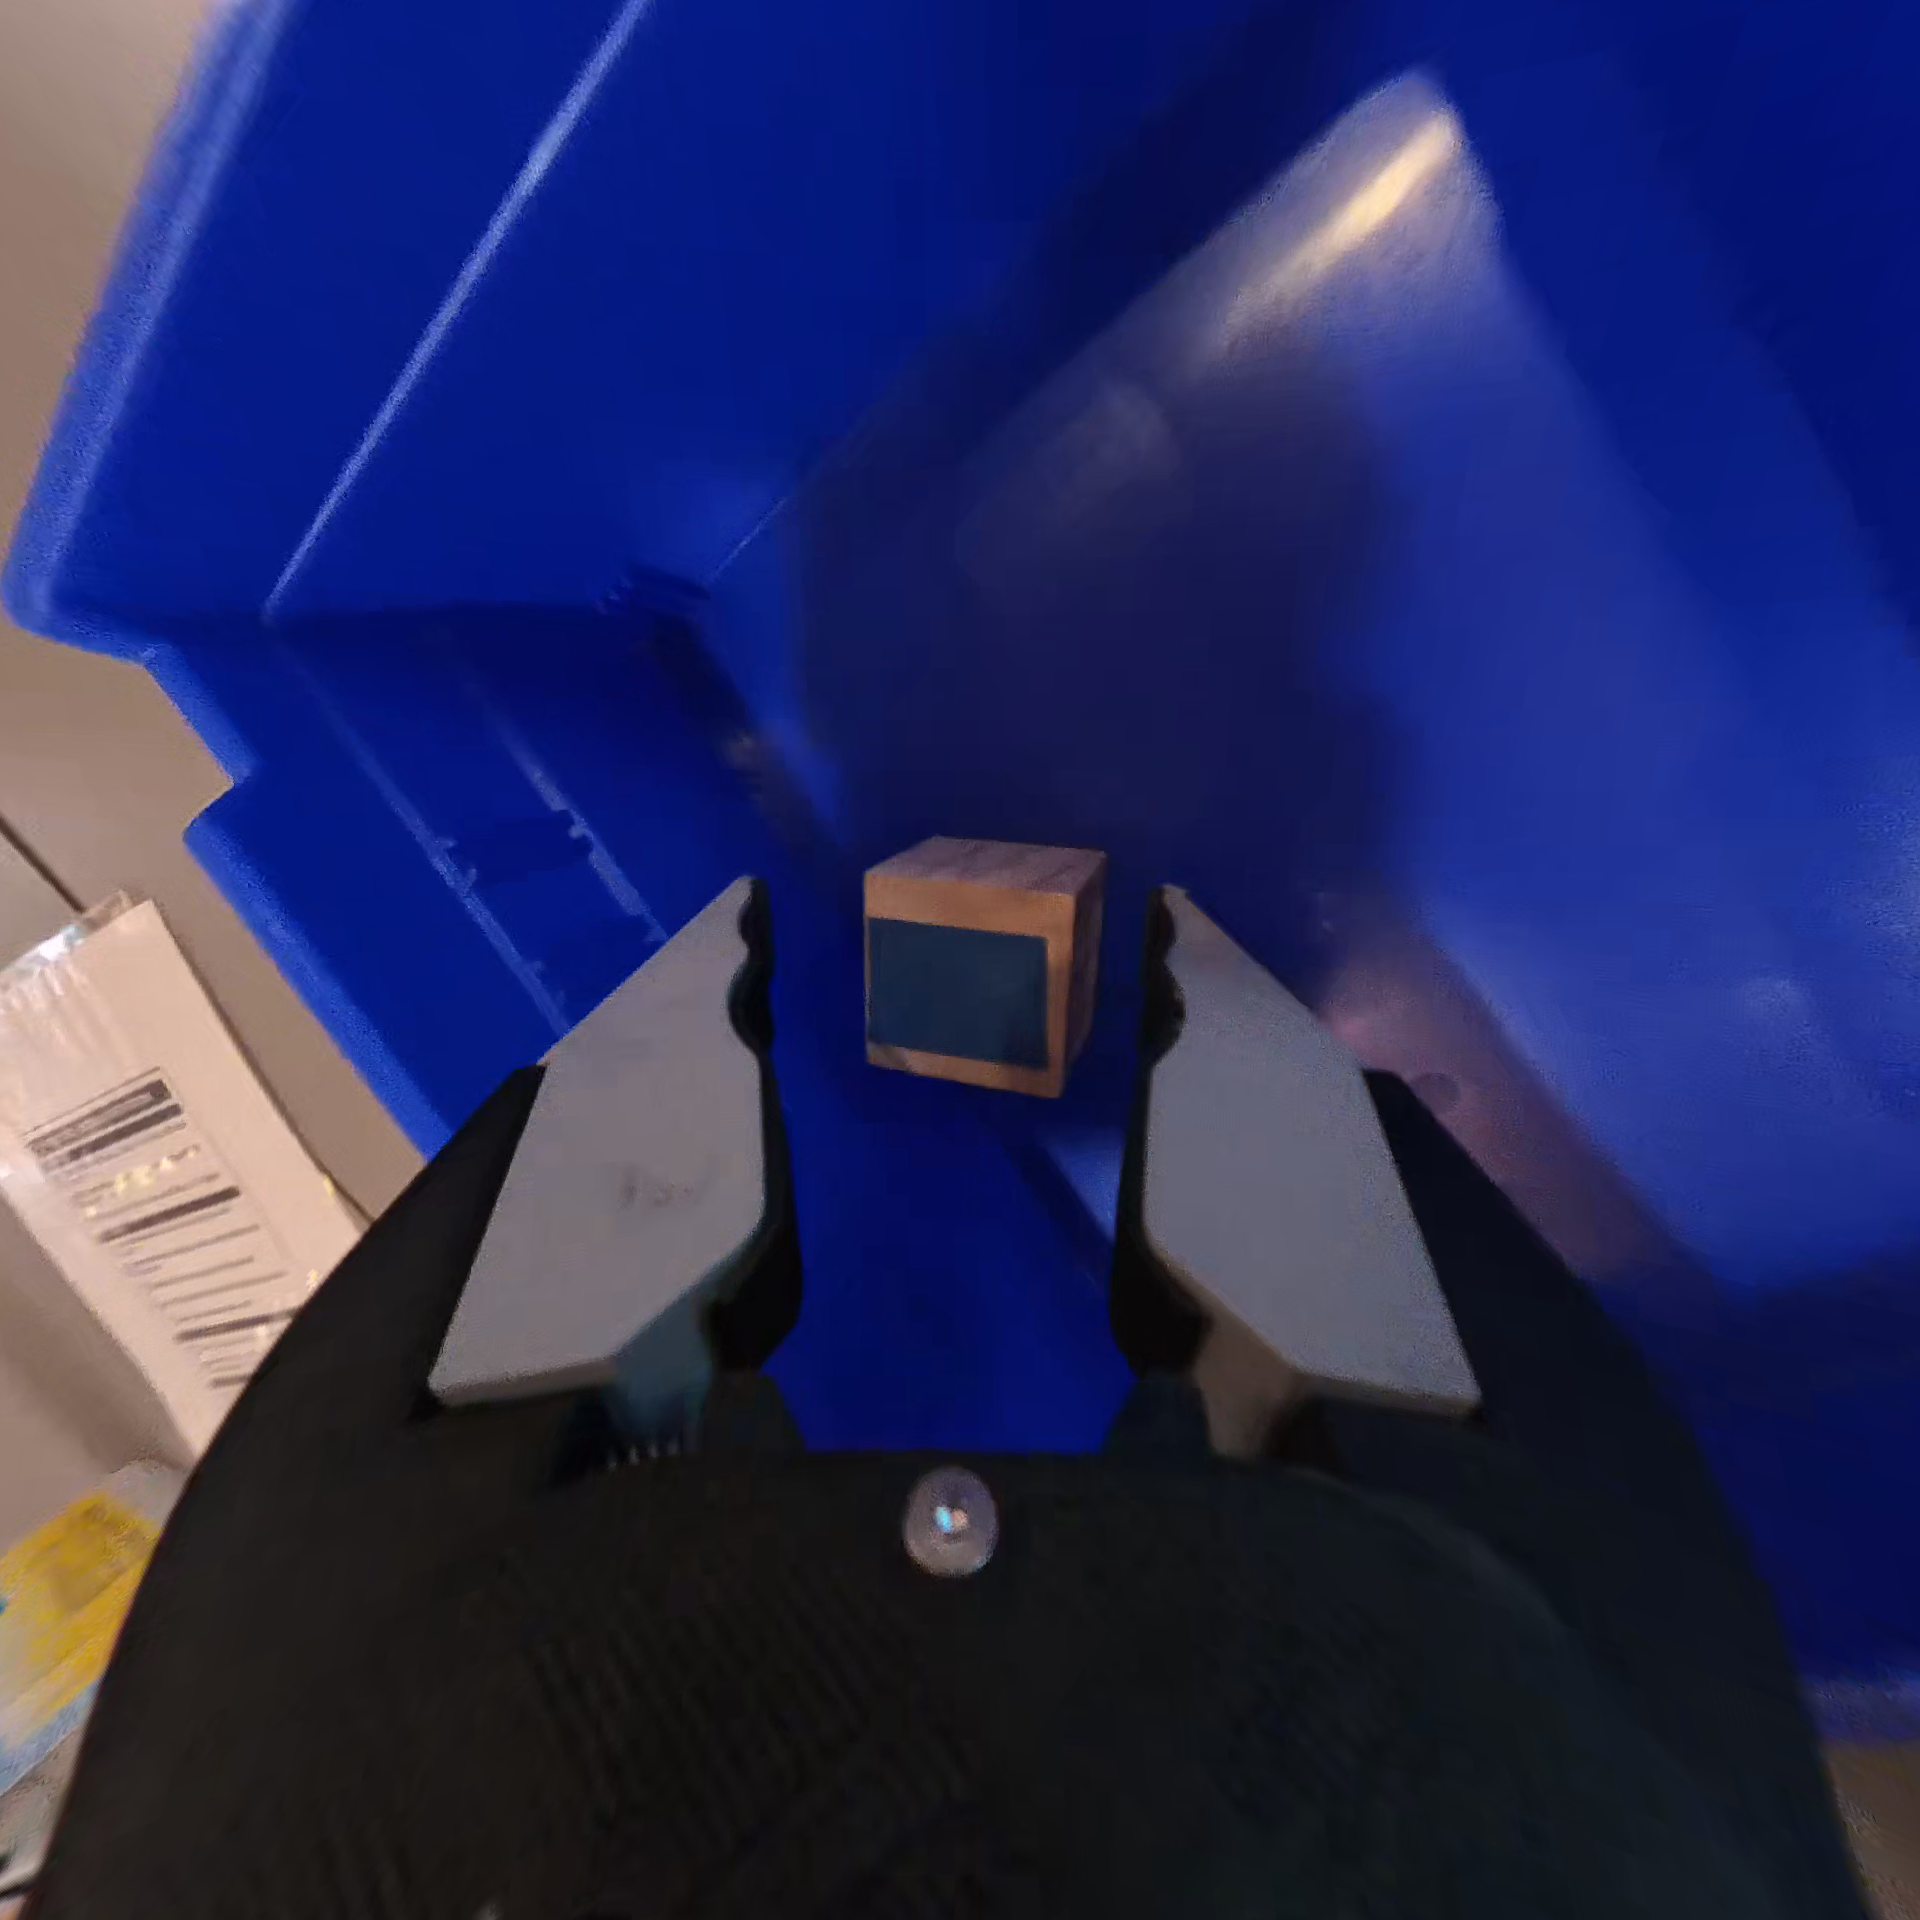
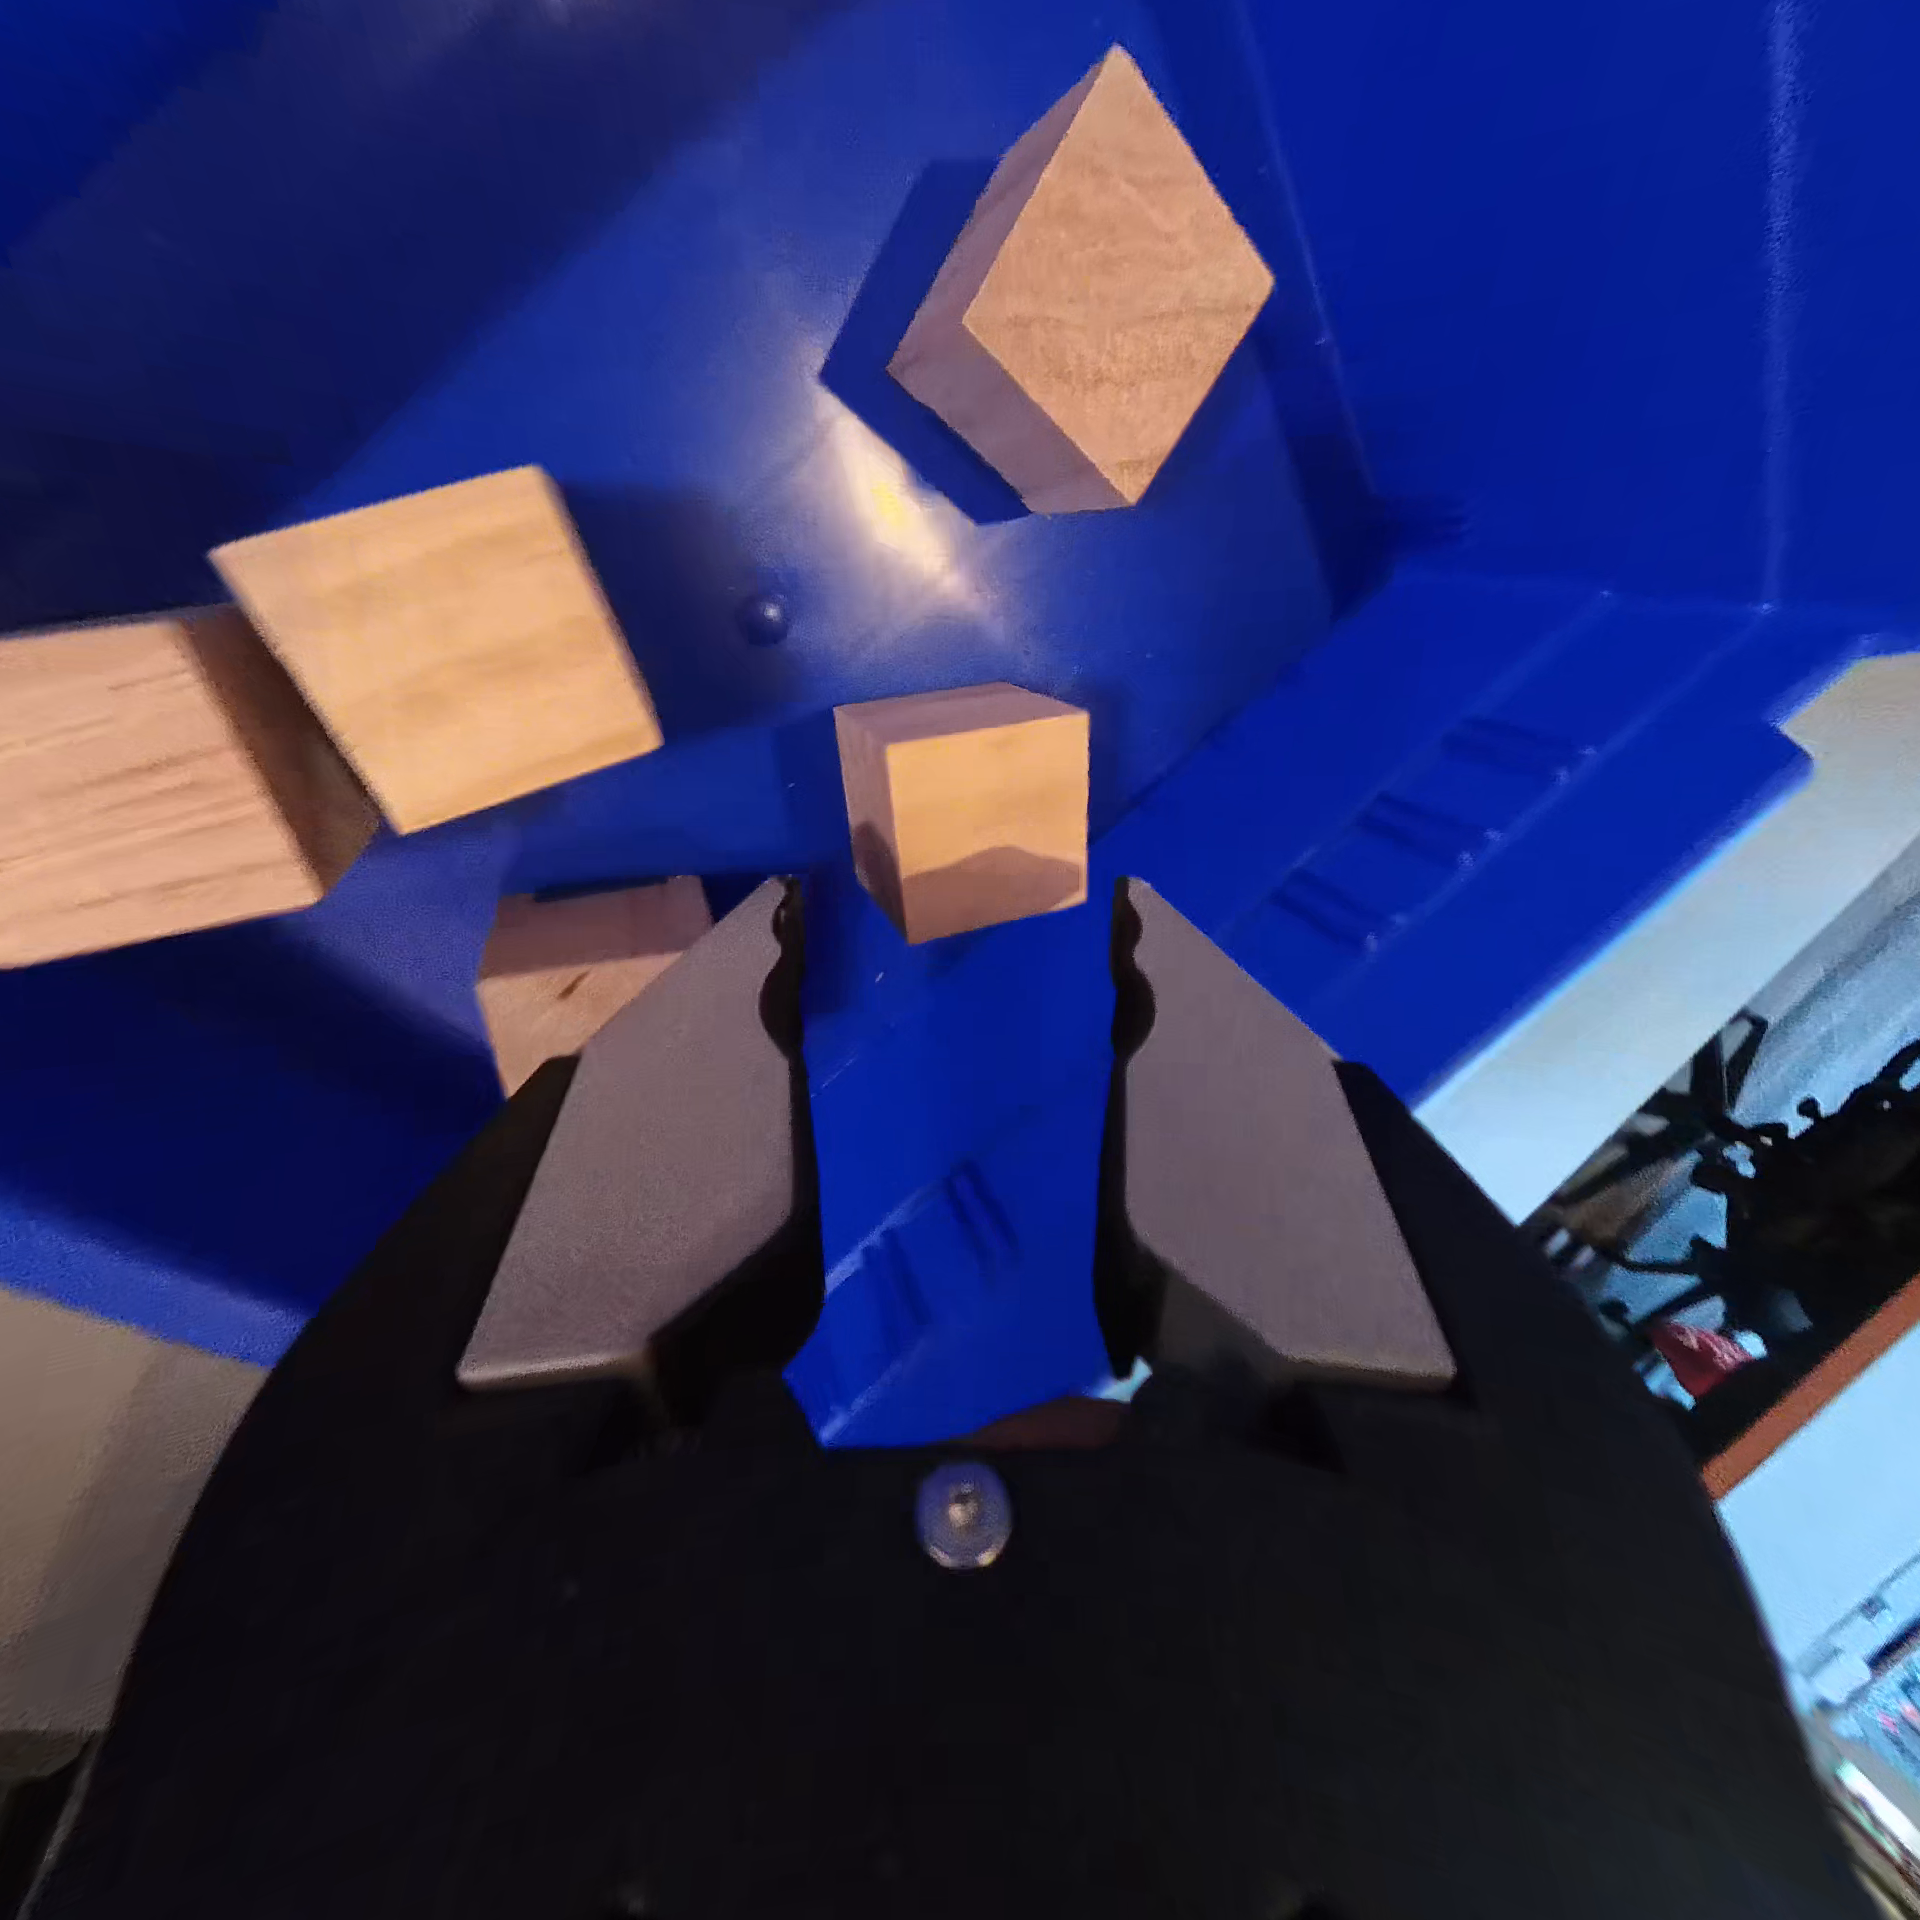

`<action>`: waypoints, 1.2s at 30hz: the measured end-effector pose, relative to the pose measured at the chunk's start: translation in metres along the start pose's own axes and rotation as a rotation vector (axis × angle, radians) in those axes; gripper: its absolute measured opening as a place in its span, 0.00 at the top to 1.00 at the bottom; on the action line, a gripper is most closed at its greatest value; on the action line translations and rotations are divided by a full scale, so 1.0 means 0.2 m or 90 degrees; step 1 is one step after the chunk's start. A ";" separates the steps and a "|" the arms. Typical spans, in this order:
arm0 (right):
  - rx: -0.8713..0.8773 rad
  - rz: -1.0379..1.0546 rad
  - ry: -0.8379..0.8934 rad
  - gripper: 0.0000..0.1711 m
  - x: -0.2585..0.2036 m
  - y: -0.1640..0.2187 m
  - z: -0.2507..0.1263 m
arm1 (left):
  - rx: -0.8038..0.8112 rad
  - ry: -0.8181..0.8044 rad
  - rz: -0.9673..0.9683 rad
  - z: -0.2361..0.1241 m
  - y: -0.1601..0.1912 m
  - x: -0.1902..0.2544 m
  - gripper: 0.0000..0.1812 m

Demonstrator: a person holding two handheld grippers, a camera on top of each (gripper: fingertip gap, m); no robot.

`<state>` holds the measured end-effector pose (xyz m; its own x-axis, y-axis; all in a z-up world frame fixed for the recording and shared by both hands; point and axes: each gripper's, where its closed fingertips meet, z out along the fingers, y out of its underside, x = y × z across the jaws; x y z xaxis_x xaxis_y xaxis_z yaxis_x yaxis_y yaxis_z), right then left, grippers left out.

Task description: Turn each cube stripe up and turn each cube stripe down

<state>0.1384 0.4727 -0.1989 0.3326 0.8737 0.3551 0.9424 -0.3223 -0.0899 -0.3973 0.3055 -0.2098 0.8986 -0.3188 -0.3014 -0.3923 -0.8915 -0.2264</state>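
In the left wrist view a small wooden cube [image 1: 977, 966] stands on the floor of a blue plastic bin [image 1: 1299, 644], its dark blue stripe face turned toward the camera. My left gripper [image 1: 958, 914] is open and empty, with the cube just beyond and between the fingertips. In the right wrist view several plain wooden cubes lie on the floor of a blue bin [image 2: 1455, 312]: a small one [image 2: 971, 805] just past the fingertips, a tilted one [image 2: 1091, 291] farther off, two at the left [image 2: 436, 644] [image 2: 135, 779], one [image 2: 571, 966] half hidden behind the left finger. No stripe shows on them. My right gripper [image 2: 956, 914] is open and empty.
The bin walls stand close around both grippers. A white packet with a printed label [image 1: 135, 1164] and a yellow item [image 1: 62, 1579] lie outside the bin at the left of the left wrist view. Room clutter [image 2: 1766, 1195] shows beyond the bin rim at the right.
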 end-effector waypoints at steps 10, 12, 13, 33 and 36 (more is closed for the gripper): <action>0.207 -0.004 -0.046 0.70 -0.22 0.01 -0.30 | -0.138 0.069 -0.075 0.05 0.11 0.06 0.75; 0.281 -0.019 -0.074 0.70 -0.34 -0.03 -0.39 | -0.103 0.134 -0.112 0.01 0.08 0.13 0.75; 0.324 -0.028 -0.089 0.69 -0.41 -0.06 -0.45 | -0.069 0.167 -0.135 -0.03 0.04 0.16 0.75; 0.834 -0.185 -0.011 0.75 -1.16 -0.54 -1.23 | 0.476 0.915 -0.125 -1.34 -0.56 1.57 0.76; 0.755 -0.174 0.065 0.75 -0.96 -0.49 -1.16 | 0.474 0.852 -0.131 -1.26 -0.55 1.54 0.76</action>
<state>-0.0263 0.2520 -0.0430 0.1646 0.8108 0.5617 0.4464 0.4465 -0.7754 -0.0276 0.2237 -0.0443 0.3016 -0.6234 0.7214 0.1153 -0.7273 -0.6766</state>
